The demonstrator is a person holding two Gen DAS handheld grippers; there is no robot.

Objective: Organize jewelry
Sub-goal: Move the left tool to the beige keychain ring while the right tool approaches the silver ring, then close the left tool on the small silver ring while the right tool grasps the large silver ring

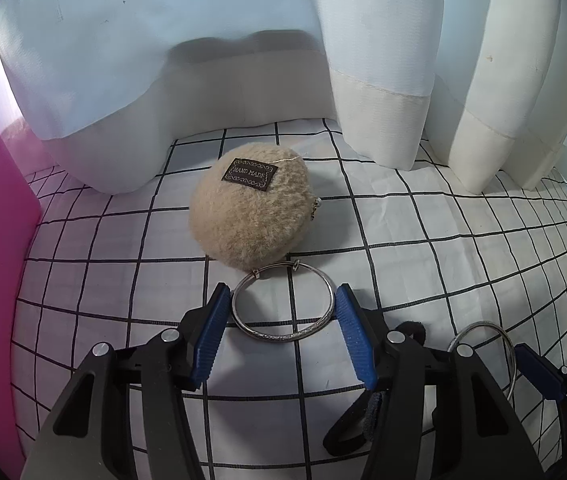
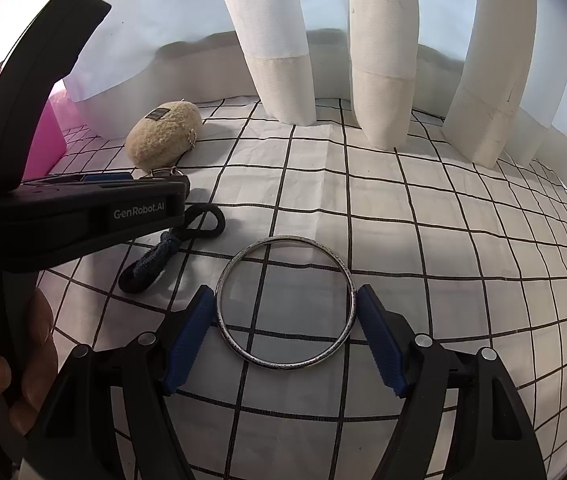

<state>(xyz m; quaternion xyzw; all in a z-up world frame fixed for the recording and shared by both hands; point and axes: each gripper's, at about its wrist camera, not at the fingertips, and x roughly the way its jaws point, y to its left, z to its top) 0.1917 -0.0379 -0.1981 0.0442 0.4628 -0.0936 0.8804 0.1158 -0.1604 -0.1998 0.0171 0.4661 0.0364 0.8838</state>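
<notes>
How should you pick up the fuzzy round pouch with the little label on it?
Take the fuzzy pouch across its plump middle, coming down from above with the gripper wide. It is soft and rounded, lying flat on the checked cloth, so its sides should squash in and hold. I would stay off the near edge, where a silver bangle lies right against it, and off the small chain on its right.

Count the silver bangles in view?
2. One bangle lies on the checked cloth between the left tool's pads, just in front of the fuzzy pouch. The other bangle sits between the right tool's pads. More may be hidden.
</notes>
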